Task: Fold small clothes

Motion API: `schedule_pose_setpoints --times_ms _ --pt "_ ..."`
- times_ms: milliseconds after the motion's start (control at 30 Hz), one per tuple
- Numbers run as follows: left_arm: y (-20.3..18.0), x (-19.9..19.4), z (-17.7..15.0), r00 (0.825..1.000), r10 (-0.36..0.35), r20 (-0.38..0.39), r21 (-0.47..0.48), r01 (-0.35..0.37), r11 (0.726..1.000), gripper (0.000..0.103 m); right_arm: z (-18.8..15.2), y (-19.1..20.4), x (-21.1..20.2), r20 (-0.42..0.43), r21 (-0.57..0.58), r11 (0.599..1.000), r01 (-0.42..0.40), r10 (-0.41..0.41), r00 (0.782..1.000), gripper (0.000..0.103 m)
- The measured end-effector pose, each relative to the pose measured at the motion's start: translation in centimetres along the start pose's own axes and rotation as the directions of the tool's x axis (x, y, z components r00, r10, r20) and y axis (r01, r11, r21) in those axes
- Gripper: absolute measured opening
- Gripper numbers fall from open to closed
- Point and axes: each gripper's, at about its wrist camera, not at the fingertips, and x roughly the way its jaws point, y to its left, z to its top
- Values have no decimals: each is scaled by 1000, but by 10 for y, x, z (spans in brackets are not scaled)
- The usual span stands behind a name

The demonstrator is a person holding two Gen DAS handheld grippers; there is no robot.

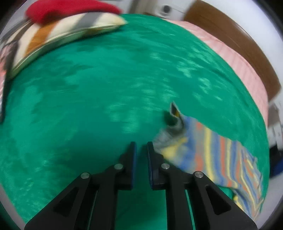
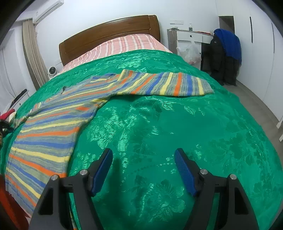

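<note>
A knit sweater [image 2: 53,123] striped in blue, yellow, orange and grey lies flat on the green bedcover [image 2: 176,123], at the left of the right wrist view. One sleeve [image 2: 168,85] stretches out to the right. My right gripper [image 2: 143,154] hovers open over bare cover, to the right of the sweater's hem, with nothing between its fingers. In the blurred left wrist view the sweater [image 1: 212,146] lies to the right, with a raised cuff [image 1: 174,113]. My left gripper [image 1: 141,144] is shut and empty, its right finger [image 1: 151,150] right beside the sweater's edge.
A striped pillow [image 1: 61,35] with a red item [image 1: 61,8] on it lies at the far left of the bed. A pink striped sheet [image 2: 127,44] and wooden headboard [image 2: 109,33] are at the head end. A chair with dark and blue clothes [image 2: 224,53] stands beside a white desk [image 2: 189,35].
</note>
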Motion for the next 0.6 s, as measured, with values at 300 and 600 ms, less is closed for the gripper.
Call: schedule_pose_setpoints --times_ms 300,600 --pt "-28 -41 -42 989 -108 97 198 87 976 73 2 5 -4 29 -33 999 26 -25 999 72" --pt "-100 5 -82 990 -121 70 436 79 896 102 26 -3 8 63 -37 994 103 -100 993 78"
